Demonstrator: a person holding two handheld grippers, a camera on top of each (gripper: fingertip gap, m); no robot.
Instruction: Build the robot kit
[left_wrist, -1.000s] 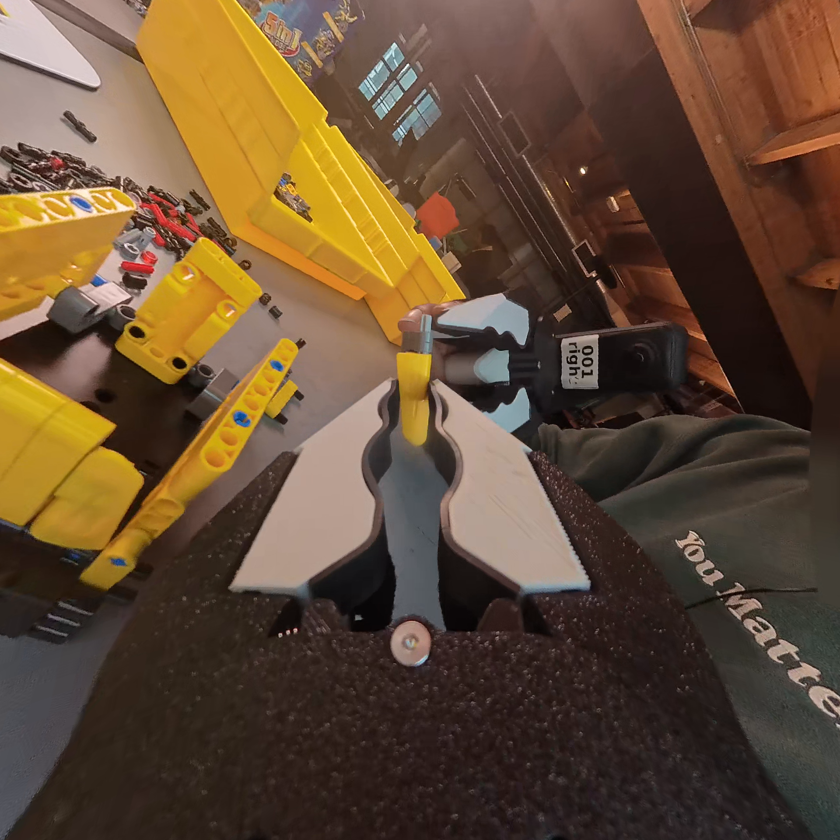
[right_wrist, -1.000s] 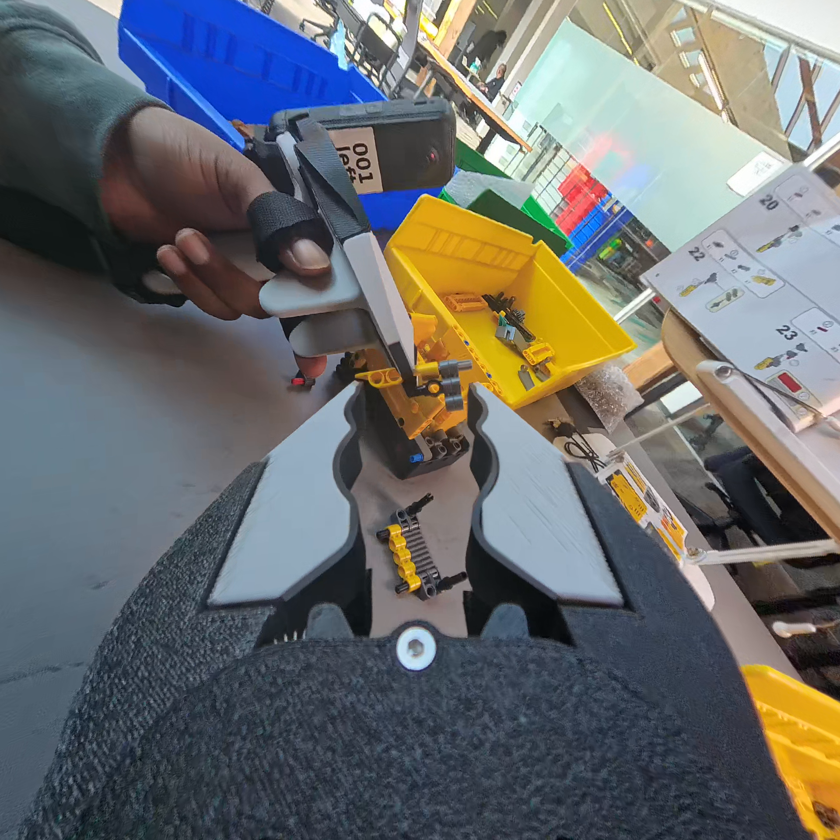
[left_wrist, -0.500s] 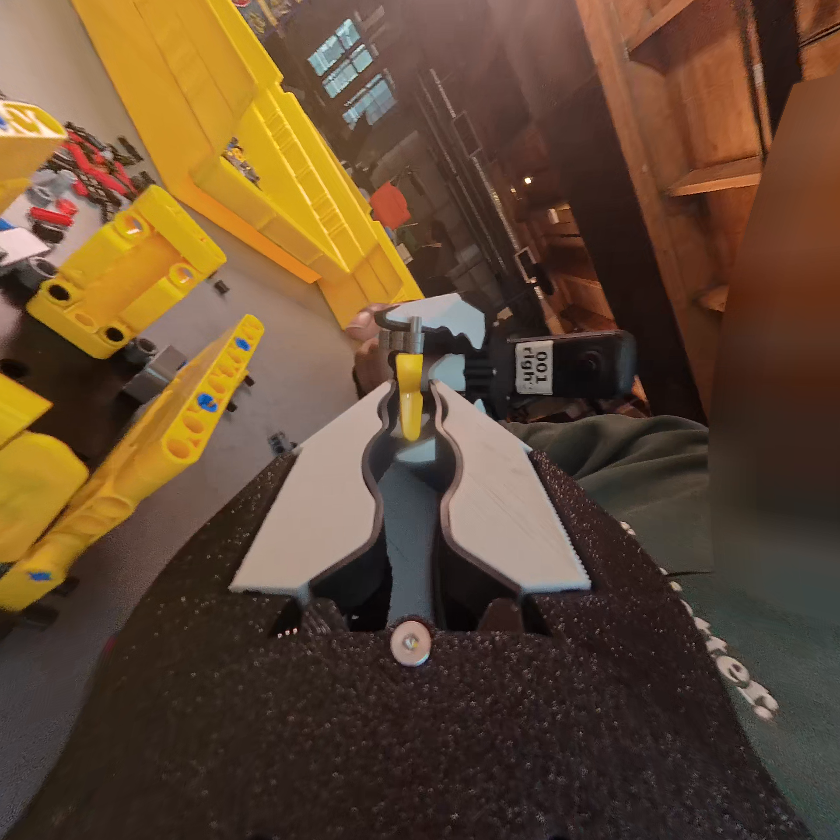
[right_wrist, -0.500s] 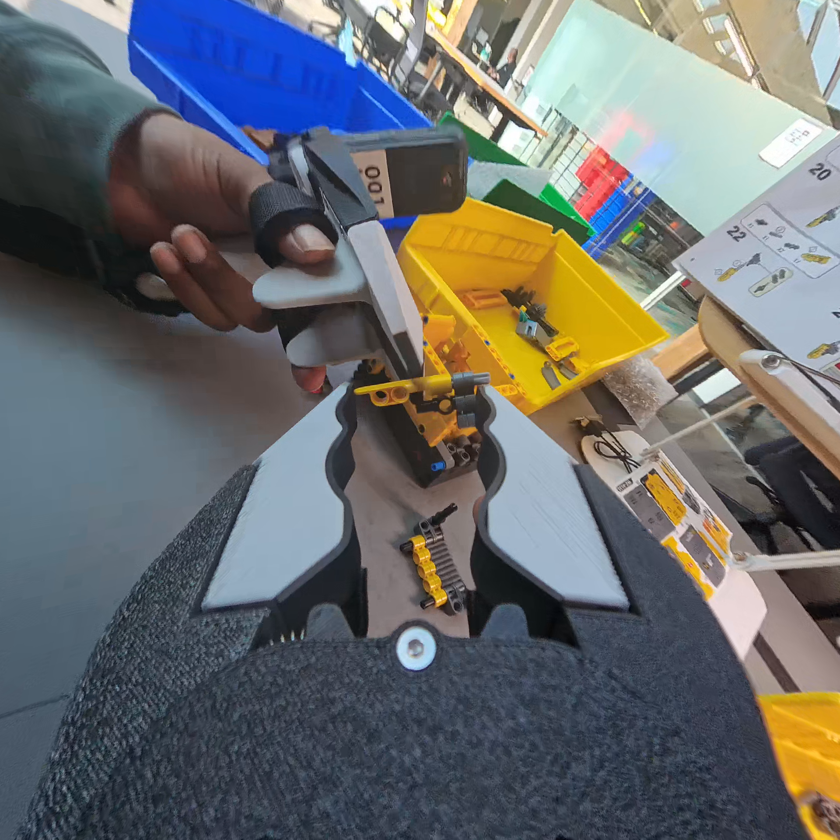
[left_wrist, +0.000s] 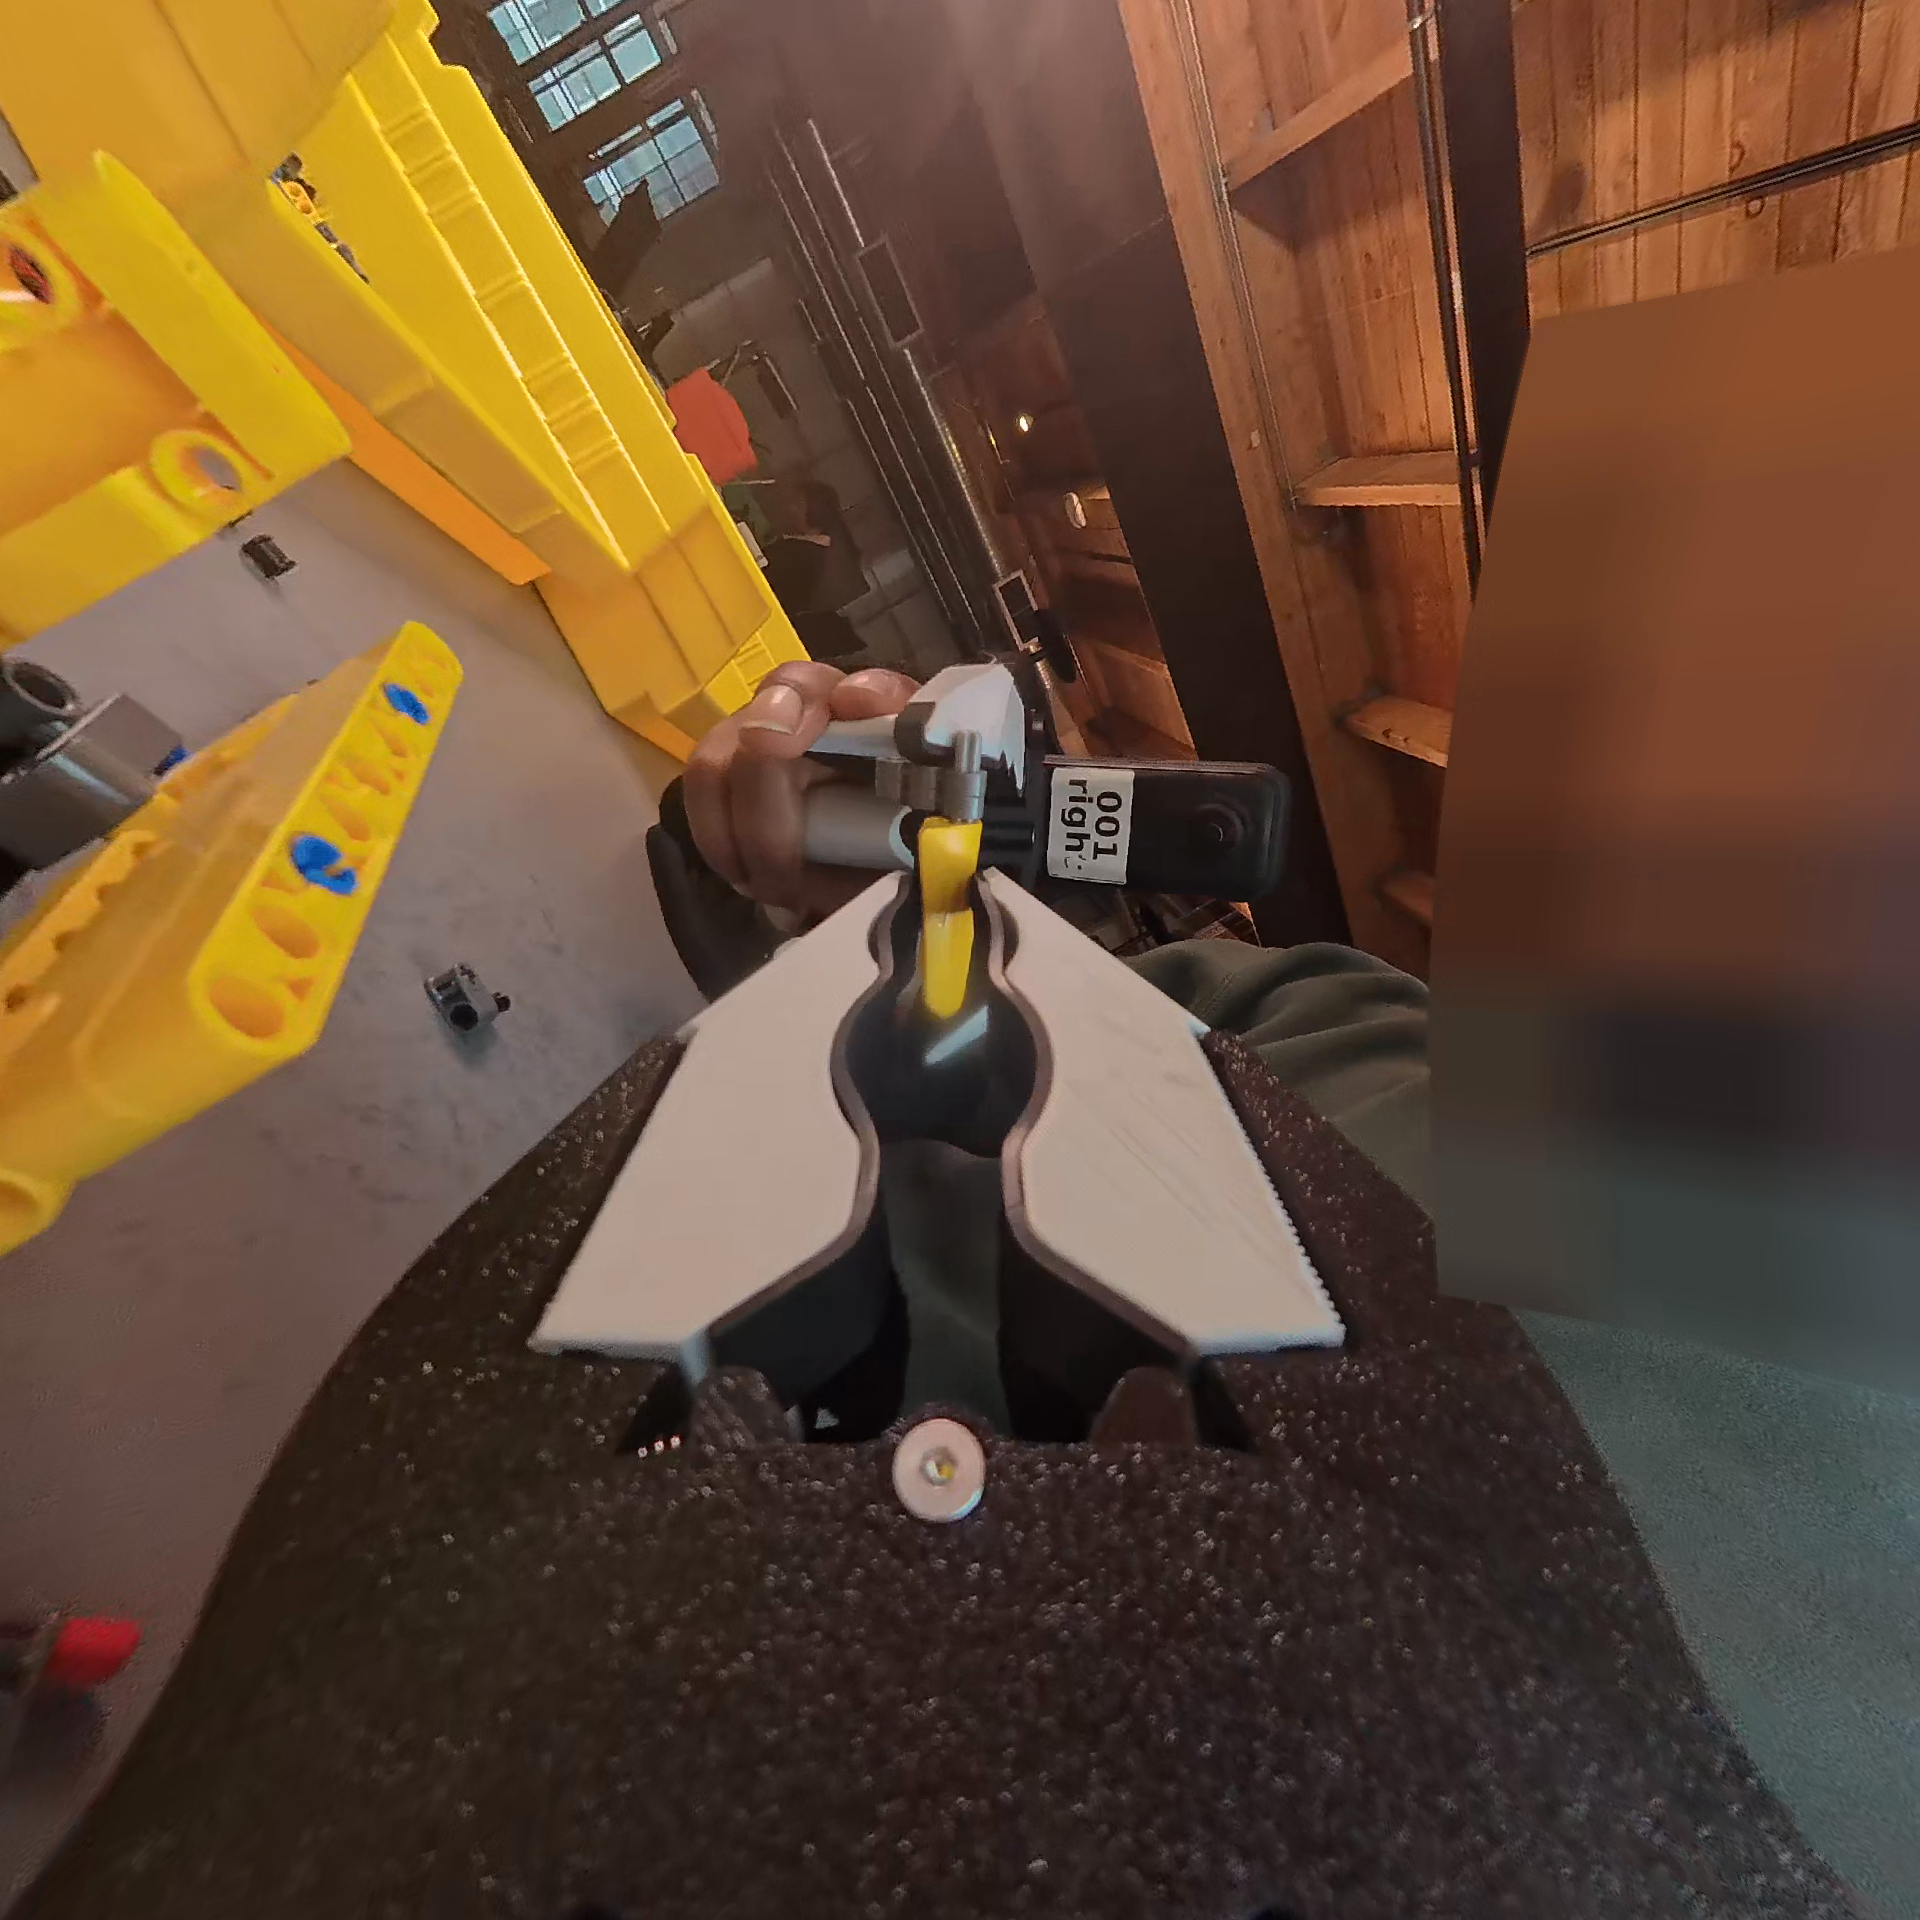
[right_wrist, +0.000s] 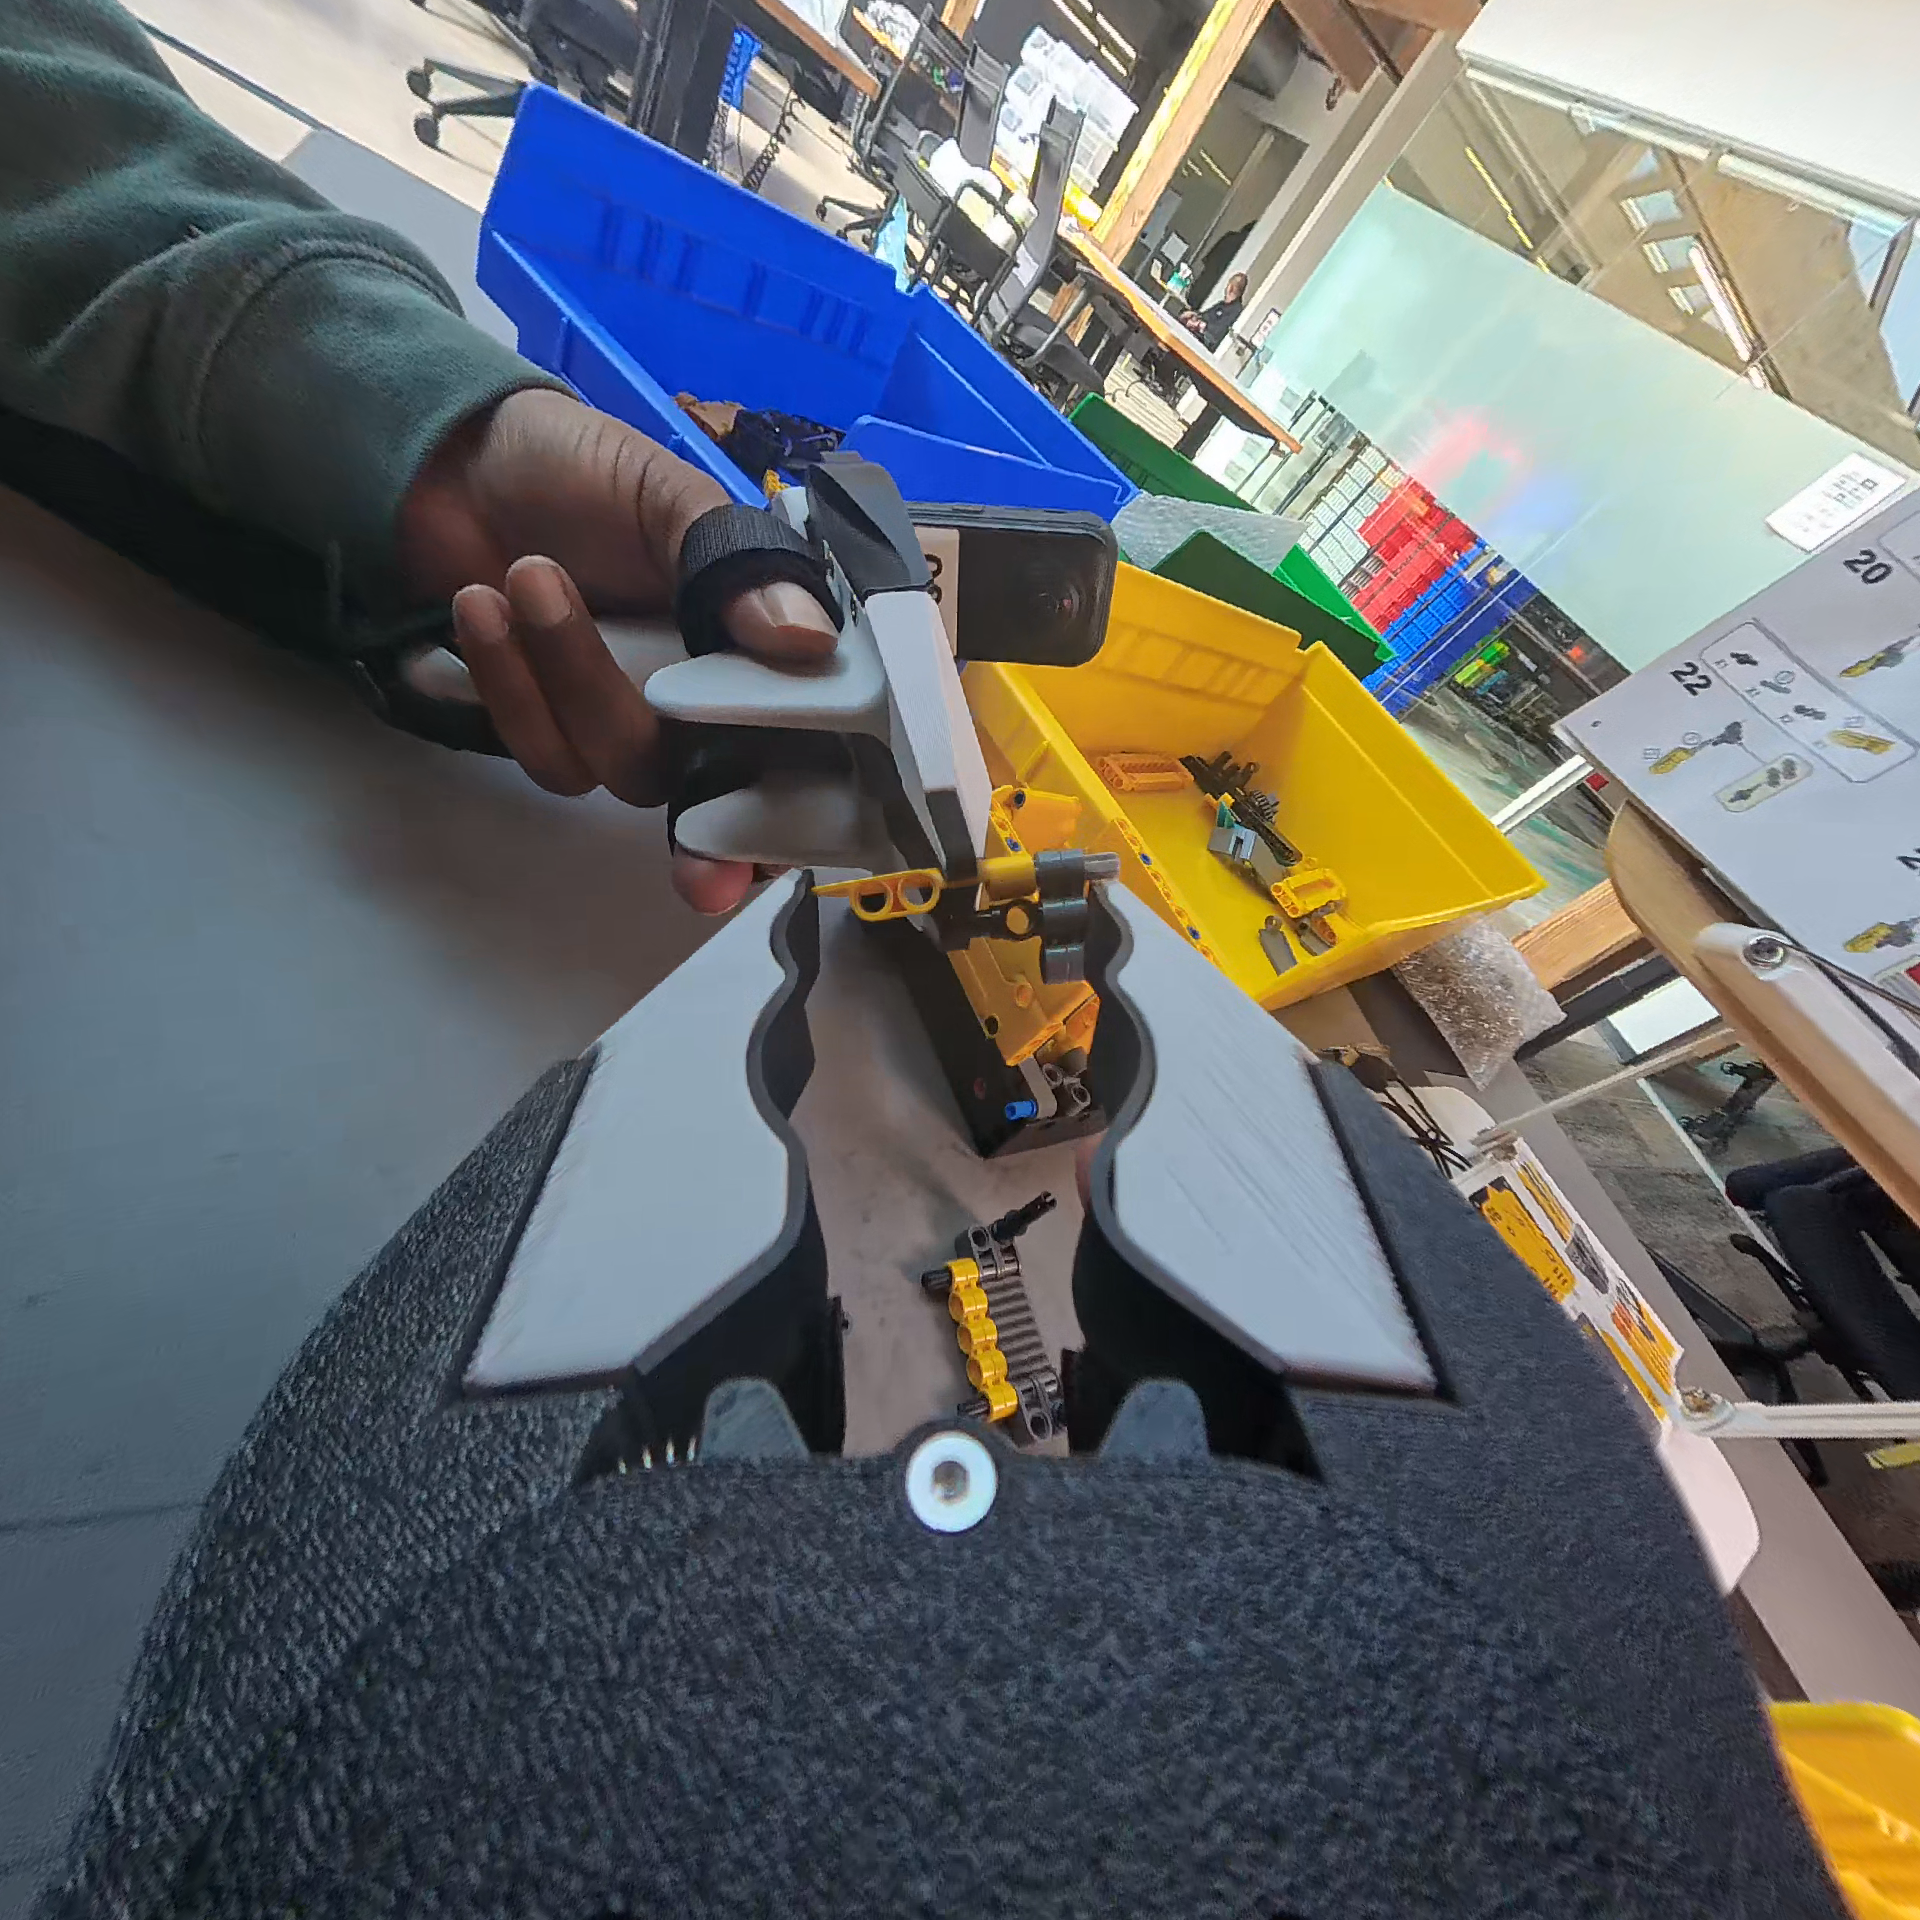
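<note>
My left gripper (left_wrist: 940, 883) is shut on a thin yellow beam (left_wrist: 943, 940), seen edge-on, with a grey connector and axle (left_wrist: 940, 774) at its far end. In the right wrist view the left gripper (right_wrist: 951, 831) holds this beam (right_wrist: 894, 894) level above a yellow and black model (right_wrist: 1023, 1003) on the grey table. My right gripper (right_wrist: 956, 914) is open, its fingertips either side of the beam's grey connector end (right_wrist: 1062, 883). In the left wrist view the right gripper (left_wrist: 925, 769), held by a hand, straddles the grey connector.
A small yellow and grey assembly (right_wrist: 992, 1330) lies on the table between my right fingers. A yellow bin (right_wrist: 1299, 769) with loose parts, a blue bin (right_wrist: 727, 301) and an instruction booklet (right_wrist: 1787, 707) stand beyond. A long yellow beam (left_wrist: 208, 914), yellow bins (left_wrist: 499, 312) and a small grey part (left_wrist: 462, 992) lie to the left. My left and right fingertips are right by each other.
The two grippers have come closer together. The beam's grey connector end now sits between my open right fingertips. The left view has swung away from the model.
</note>
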